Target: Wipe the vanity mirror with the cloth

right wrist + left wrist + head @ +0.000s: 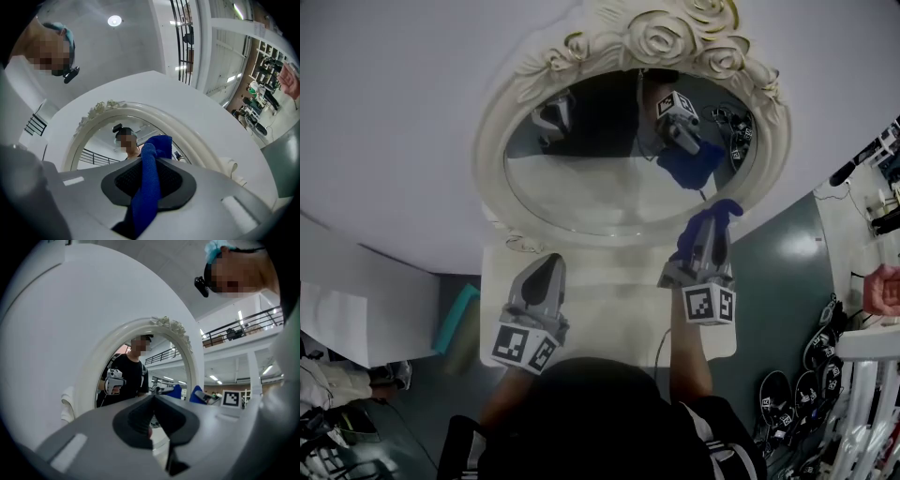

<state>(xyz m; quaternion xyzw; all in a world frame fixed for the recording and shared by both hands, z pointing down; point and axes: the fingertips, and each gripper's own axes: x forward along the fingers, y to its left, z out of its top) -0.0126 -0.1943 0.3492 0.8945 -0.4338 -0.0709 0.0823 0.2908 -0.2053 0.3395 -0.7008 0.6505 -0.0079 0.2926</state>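
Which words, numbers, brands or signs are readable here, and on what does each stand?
None: no word, number or brand is readable.
The left tool and right tool carry only black-and-white square markers, not letters.
The blue cloth and the mirror frame bear no print.

Cream-white oval vanity mirror frame (661, 39), roses carved along its top edge. Deep blue woven cloth (149, 183). Grey left gripper (546, 272), grey right gripper (705, 234), both wearing black-and-white square markers. Teal floor (778, 281).

The head view is dimly exposed and greyed. Both gripper views are lit brightly from ceiling lamps (114, 20) and are curved and darkened at their edges.
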